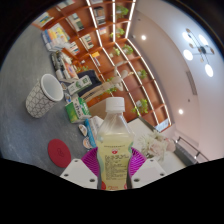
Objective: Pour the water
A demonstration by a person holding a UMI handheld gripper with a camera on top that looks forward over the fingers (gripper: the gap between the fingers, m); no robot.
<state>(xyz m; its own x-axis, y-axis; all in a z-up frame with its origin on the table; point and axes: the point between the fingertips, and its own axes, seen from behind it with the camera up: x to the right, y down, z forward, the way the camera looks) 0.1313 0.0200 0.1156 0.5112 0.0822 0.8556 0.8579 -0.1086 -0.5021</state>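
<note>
**Bottle held between the pads, view tilted over the table**

The hand-held gripper (115,172) is clamping a clear plastic bottle (115,148), with its magenta pads (91,163) pressing against the bottle's lower body from both sides. The bottle is carrying a white cap, pale yellowish liquid and a label with a pink patch, and it is standing upright relative to the fingers, filling the space between them.

The whole scene is leaning sharply, so the grey table (25,135) is rising toward the left. Beyond the bottle, a white mug (44,95) with dark dotted marks is sitting on the table, its opening facing the camera. Just beside it, green and white cartons (78,100) are standing in a small cluster. A red round disc (59,153) is lying flat on the table near the left finger. Something clear and crinkled (152,146) is lying just to the right of the bottle; what it is cannot be told.

Farther back, wooden shelving (105,40) holding plants and boxes is running across the room, and ceiling lights (197,48) are glowing above.
</note>
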